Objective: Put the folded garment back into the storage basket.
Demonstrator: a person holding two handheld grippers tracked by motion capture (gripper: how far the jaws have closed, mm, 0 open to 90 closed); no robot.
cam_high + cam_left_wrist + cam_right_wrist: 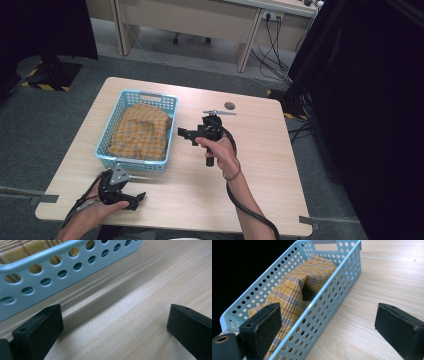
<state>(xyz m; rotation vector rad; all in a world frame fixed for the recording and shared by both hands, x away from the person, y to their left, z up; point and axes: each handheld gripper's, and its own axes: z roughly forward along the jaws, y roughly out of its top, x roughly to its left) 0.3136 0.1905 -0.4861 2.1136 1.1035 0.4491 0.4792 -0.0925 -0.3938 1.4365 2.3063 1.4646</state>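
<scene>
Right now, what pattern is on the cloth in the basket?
The cloth is a mustard-yellow plaid with dark and white lines, clearest in the right gripper view.

Each black tool trails a black cable, its blocky jaws screwed; a thin band circles the right wrist.

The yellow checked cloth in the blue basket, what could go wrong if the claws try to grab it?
1. The cloth is bunched up in the basket, so a claw might pinch only one fold and drag the rest.
2. The basket looks light; pulling the cloth could tip or slide it.
3. The right claw sits open just outside the wall, and may bump the rim going in.
</scene>
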